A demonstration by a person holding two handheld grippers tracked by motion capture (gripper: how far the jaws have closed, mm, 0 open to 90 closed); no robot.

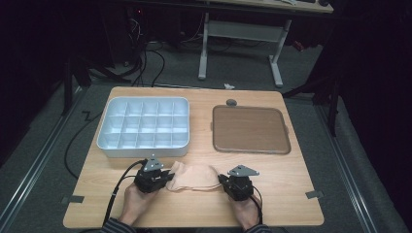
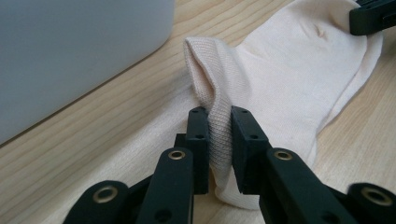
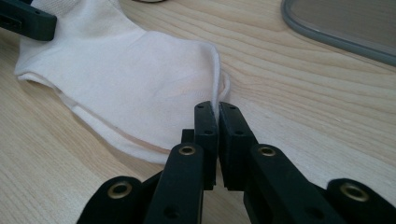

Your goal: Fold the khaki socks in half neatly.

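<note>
**Sock pinched at both ends**

While the sock [image 1: 192, 177] lies flat near the front edge of the tabletop [image 1: 291, 194], each gripper has hold of one end of it. The left gripper [image 2: 219, 140] has its jaws nearly closed on a ribbed fold of fabric, which stands up between them in the left gripper view. The right gripper [image 3: 217, 135] has its jaws almost together on the thin edge of the sock's opposite end, with only the cloth between them. In the high view the left gripper [image 1: 154, 177] sits at the sock's left end and the right gripper [image 1: 238, 185] at its right end, a hand [image 1: 138, 199] behind each. Farther back on the left stands a white divided tray [image 1: 107, 141], its compartments bare. To the right of it, well apart, lies a brown board [image 1: 250, 129] with a grey rim.
</note>
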